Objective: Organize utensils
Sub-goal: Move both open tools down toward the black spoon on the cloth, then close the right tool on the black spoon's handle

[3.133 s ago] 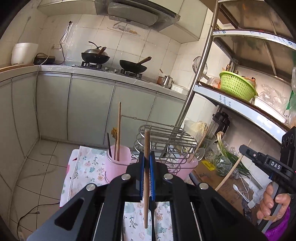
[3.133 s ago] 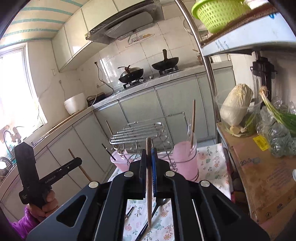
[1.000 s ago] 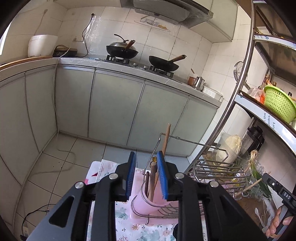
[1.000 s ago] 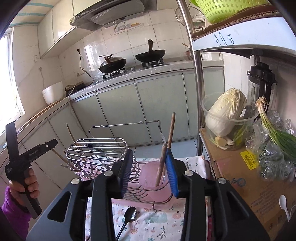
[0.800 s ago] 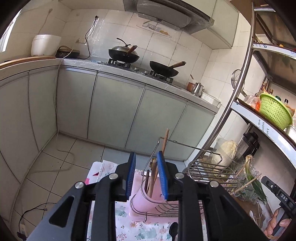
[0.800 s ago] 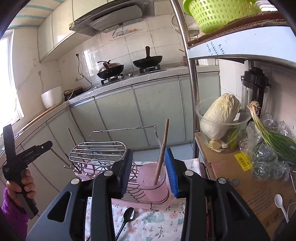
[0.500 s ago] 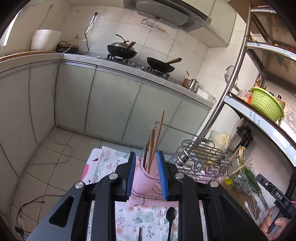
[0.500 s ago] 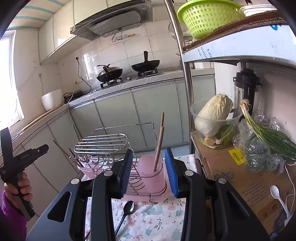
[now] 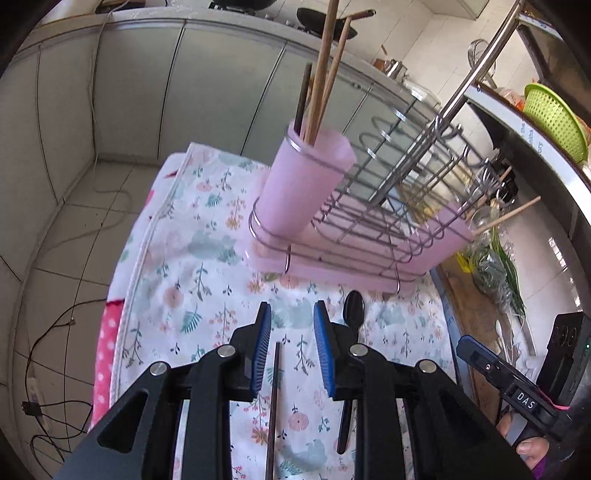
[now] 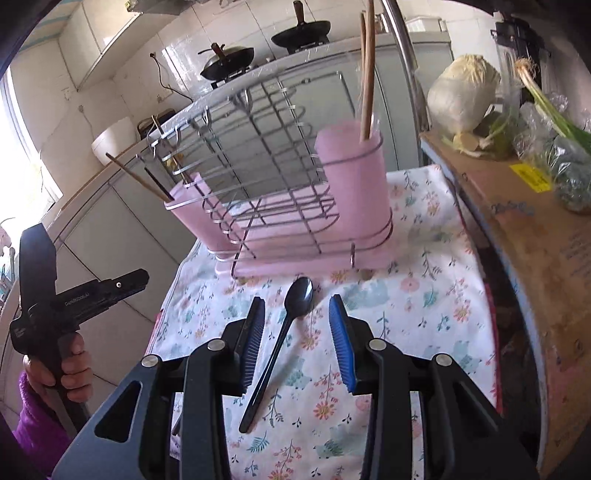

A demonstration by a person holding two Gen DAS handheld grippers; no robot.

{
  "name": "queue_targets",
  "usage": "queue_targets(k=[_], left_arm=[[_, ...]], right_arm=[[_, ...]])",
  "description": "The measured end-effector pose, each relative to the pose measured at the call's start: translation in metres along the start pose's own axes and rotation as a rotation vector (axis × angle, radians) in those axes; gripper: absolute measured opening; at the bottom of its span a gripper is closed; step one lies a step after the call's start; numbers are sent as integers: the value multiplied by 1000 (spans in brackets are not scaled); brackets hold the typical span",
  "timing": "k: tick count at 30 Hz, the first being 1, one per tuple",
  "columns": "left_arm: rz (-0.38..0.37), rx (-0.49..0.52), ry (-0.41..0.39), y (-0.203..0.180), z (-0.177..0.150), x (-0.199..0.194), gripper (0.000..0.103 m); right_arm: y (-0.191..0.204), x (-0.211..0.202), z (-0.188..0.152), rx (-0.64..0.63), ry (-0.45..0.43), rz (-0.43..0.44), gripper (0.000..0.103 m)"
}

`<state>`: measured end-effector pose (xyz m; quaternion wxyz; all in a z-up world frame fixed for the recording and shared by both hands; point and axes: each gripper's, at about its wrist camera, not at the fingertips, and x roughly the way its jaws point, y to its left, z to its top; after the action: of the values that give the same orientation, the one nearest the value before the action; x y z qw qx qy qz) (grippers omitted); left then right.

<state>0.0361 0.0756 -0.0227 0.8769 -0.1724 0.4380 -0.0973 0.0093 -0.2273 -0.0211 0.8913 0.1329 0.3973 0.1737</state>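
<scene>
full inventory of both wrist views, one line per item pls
spoon: 1, black, flat on the cloth between the right tongs' open jaws
chopstick: 1, dark, flat on the cloth between the left tongs' open jaws
pink cups: 2, one at each end of the rack, both holding upright sticks
wire rack: 1, metal on a pink tray, on the cloth
floral cloth: 1, white, under everything
cabbage: 1, pale, on the side shelf
green basket: 1, upper shelf
woks: 2, black, on the stove
left tongs: open, empty
right tongs: open, empty
</scene>
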Motion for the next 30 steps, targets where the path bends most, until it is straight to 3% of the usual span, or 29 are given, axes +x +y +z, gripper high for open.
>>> queue_targets(k=[7,13,21,23,30], left_arm=[[17,79,235,-15,-19,50,22],[98,94,367,-17,-21,87,18],[185,137,415,-21,-22,116,12],[198,142,425,-21,-23,121,9],[178,125,395,-17,-25,120,4]], right_arm=[[-2,31,-23,47,135,63,37],[-17,44,-28,139,207,135,36],[-27,52,-27,171,225,156,36],[-28,54,-26,172,229,158,32],[-27,68,-20,181,252,164,27]])
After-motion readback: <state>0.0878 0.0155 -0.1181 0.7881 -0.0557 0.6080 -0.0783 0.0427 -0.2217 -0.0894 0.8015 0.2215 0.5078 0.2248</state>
